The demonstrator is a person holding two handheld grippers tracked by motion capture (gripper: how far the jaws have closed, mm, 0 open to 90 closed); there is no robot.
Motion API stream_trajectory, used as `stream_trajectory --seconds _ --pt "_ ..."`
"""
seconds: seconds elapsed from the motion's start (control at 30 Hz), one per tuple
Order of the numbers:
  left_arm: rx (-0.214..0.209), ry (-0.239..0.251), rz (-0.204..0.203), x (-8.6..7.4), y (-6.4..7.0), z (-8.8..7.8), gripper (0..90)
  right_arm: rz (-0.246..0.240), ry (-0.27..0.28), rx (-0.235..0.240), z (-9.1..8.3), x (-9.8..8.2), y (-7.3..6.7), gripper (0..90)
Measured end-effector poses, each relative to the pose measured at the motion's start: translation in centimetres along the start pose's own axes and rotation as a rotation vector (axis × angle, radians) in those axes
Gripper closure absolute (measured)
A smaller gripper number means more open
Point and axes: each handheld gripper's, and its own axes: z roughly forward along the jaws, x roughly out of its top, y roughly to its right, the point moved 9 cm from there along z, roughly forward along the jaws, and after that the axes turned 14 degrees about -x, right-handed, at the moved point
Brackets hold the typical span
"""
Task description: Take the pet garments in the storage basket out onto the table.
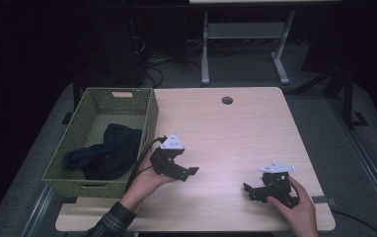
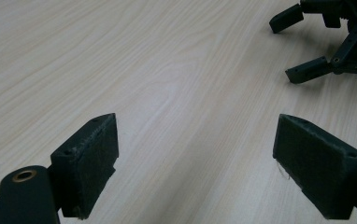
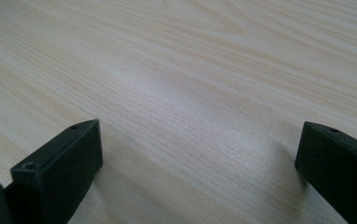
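Dark navy garment [image 1: 105, 153] lies crumpled in the green woven basket [image 1: 149, 118] at the table's [image 1: 236, 128] left edge, long axis running roughly from near-left to far-right. Your left gripper [image 1: 176, 168] sits just right of the basket wall, jaws spread wide with nothing between them, aimed away from the cloth; the garment is to the left of its fingers [image 2: 90, 163]. Right gripper [image 1: 263, 190] is well apart, near the front right, jaws also spread and holding nothing. My read: left hand is nearer, so it reaches.

Black left gripper [image 1: 189, 173], grey three-cornered plate [image 1: 172, 142], plaid sleeve [image 1: 111, 221].
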Motion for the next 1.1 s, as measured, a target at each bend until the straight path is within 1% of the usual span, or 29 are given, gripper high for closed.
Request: stream_trajectory --seconds 0.03,0.1,0.13,0.23,0.33,0.4,0.47,0.53,0.67,0.7,0.73,0.8,0.83,0.87,0.93,1.0,1.1 --pt "0.000 0.007 -0.003 0.1 0.0 0.0 13.8 0.001 -0.001 0.000 0.0 0.0 0.0 0.4" --pt "0.002 0.001 0.007 0.3 0.0 -0.3 13.8 0.001 -0.001 0.000 0.0 0.0 0.0 0.5" --pt "0.000 0.008 0.000 0.4 0.1 -0.3 13.8 0.001 -0.001 0.000 0.0 0.0 0.0 0.4" --pt "0.003 0.008 0.006 0.8 0.0 -0.6 13.8 -0.001 0.000 -0.001 0.0 0.0 0.0 0.4" --pt "0.003 0.036 -0.005 1.2 -0.1 -1.0 13.8 0.001 -0.001 0.000 0.0 0.0 0.0 0.4" --pt "0.006 0.021 0.006 1.3 -0.1 -1.2 13.8 0.000 0.000 0.000 0.0 0.0 0.0 0.5" --pt "0.014 0.017 0.015 1.5 -0.3 -1.5 13.8 0.000 0.000 -0.001 0.0 0.0 0.0 0.5" --pt "0.014 0.032 0.012 1.8 -0.4 -1.7 13.8 0.000 0.001 -0.001 0.0 0.0 0.0 0.4" --pt "0.018 0.043 0.013 2.2 -0.5 -2.2 13.9 0.000 0.000 -0.001 0.0 0.0 0.0 0.5" --pt "0.016 0.044 0.017 2.2 -0.6 -2.3 14.7 -0.001 0.001 -0.001 0.0 0.0 0.0 0.5" --pt "0.021 0.032 0.024 2.3 -0.8 -2.6 14.8 0.000 0.000 -0.001 0.0 0.0 0.0 0.4" --pt "0.028 0.035 0.025 2.5 -1.0 -2.9 14.8 0.000 0.000 -0.001 0.0 0.0 0.0 0.5" --pt "0.028 0.045 0.016 2.7 -1.0 -3.0 14.8 0.000 0.000 -0.001 0.0 0.0 0.0 0.5" --pt "0.028 0.045 0.022 2.8 -1.2 -3.2 14.8 0.000 0.000 -0.001 0.0 0.0 0.0 0.4" --pt "0.023 0.045 0.020 2.9 -1.2 -3.3 14.8 0.000 0.000 -0.001 0.0 0.0 0.0 0.4" --pt "0.024 0.035 0.023 2.8 -1.3 -3.5 14.8 0.000 0.000 -0.001 0.0 0.0 0.0 0.4" --pt "0.029 0.043 0.024 2.8 -1.5 -3.9 14.8 0.000 0.000 -0.001 0.0 0.0 0.0 0.5"
